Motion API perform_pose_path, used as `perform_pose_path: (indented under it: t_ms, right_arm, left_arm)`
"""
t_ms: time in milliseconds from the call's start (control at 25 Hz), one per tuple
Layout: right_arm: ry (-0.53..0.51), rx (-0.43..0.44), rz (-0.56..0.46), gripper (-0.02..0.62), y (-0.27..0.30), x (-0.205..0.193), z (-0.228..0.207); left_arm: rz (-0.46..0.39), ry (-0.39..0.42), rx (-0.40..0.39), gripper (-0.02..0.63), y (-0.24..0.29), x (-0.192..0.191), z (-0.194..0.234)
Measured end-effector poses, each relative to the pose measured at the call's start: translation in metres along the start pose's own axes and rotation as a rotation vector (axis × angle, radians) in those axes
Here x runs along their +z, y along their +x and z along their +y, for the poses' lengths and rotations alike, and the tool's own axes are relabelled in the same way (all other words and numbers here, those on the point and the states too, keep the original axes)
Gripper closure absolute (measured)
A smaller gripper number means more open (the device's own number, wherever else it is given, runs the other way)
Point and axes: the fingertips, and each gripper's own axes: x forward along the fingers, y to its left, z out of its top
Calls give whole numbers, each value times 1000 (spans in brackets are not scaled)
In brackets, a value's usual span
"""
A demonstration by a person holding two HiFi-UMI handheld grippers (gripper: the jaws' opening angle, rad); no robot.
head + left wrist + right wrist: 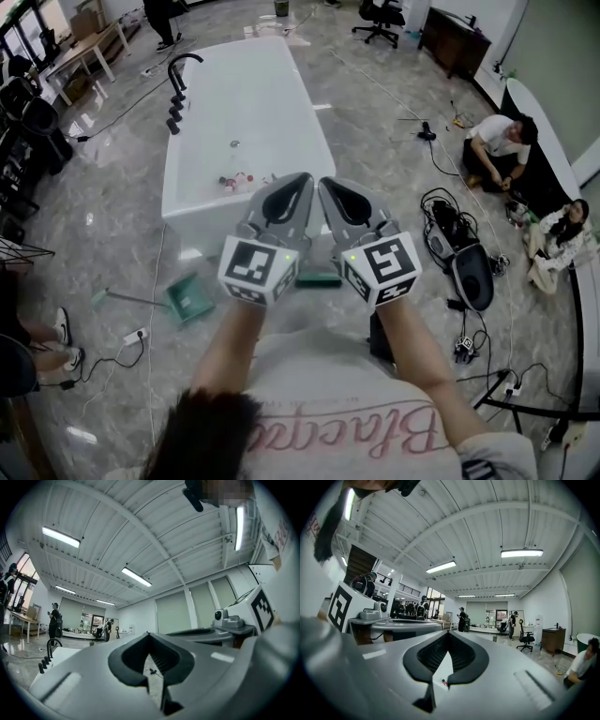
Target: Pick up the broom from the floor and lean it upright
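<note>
The only writing is on the person's white shirt (375,422), at the bottom of the head view: one line of large pink cursive lettering (347,433) across the chest. It seems to begin "Bla"; the rest cannot be read with certainty. A thin line of tiny print above it is too small to read. Red letter fragments on the shirt show at the edge of both gripper views, cut off and unreadable. The cube (258,267) on the left hand-held gripper (306,180) and the cube (384,267) on the right hand-held gripper (324,184) carry black-and-white square codes, not letters

Grey marble floor (103,206) holds a white bathtub (248,94) and black office chair (380,19).
</note>
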Motion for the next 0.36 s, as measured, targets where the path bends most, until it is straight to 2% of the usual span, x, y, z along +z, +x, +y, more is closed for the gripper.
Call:
perform_pose_path:
  t_ms: [360]
  right_arm:
    - [3, -6, 20, 595, -1, -5, 6]
  left_arm:
    - [6, -3, -4, 607, -3, 0, -2]
